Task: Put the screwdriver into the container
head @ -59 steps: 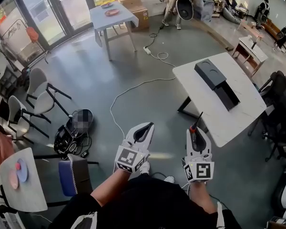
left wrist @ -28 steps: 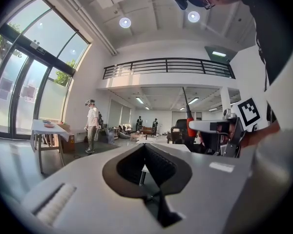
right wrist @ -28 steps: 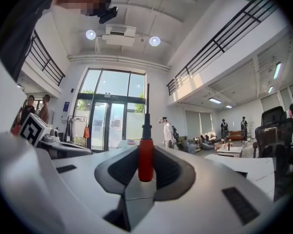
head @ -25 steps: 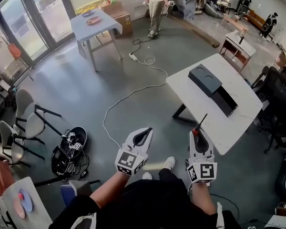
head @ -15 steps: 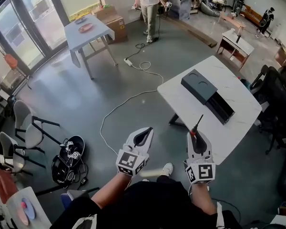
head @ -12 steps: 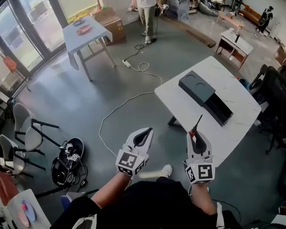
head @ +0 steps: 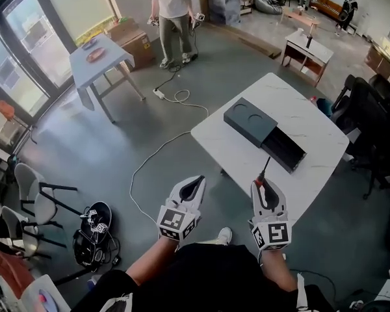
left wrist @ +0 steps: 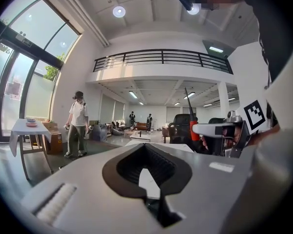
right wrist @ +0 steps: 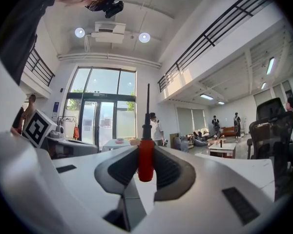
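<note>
right gripper [head: 265, 184] pinches the red handle of the screwdriver [head: 265, 169], shaft poking out past its jaws, near the front edge of the white table [head: 312, 125], apart from the dark container [head: 250, 122] lying mid-table; left gripper [head: 194, 184] alongside, jaws pressed together, empty.

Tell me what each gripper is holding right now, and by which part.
The right gripper holds the screwdriver by its red handle, shaft pointing up. The left gripper holds nothing; its jaws are together.
</note>
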Demonstrator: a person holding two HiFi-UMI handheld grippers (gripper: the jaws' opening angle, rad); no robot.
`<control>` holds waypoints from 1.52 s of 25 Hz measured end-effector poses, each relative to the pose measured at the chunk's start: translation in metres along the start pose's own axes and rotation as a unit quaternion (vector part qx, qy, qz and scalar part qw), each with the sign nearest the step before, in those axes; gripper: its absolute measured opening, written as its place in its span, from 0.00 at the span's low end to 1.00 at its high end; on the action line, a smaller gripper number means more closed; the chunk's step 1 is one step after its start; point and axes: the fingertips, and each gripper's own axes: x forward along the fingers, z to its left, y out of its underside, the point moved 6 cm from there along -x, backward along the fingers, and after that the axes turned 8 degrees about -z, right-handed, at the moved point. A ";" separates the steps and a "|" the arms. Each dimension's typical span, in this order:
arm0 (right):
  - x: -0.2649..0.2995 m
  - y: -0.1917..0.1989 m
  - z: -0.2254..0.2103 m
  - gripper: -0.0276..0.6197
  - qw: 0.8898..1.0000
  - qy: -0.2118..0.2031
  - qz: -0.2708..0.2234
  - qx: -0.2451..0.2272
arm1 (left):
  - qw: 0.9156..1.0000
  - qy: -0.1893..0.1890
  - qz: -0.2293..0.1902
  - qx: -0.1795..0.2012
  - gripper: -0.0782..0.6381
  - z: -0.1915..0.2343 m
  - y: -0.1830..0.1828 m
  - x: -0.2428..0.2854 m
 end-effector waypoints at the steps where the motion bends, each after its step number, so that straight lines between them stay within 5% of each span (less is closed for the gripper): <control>1: -0.001 0.001 -0.006 0.19 1.000 0.001 0.002 -0.002 | 1.000 0.003 0.001 0.000 0.12 -0.003 0.001 0.007; 21: 0.010 0.023 -0.099 0.19 0.995 0.102 0.020 -0.004 | 0.993 0.121 0.016 -0.005 0.12 -0.028 0.019 0.145; 38: 0.097 0.024 -0.134 0.19 0.971 0.237 0.037 -0.023 | 0.964 0.263 0.028 -0.018 0.12 0.034 0.016 0.279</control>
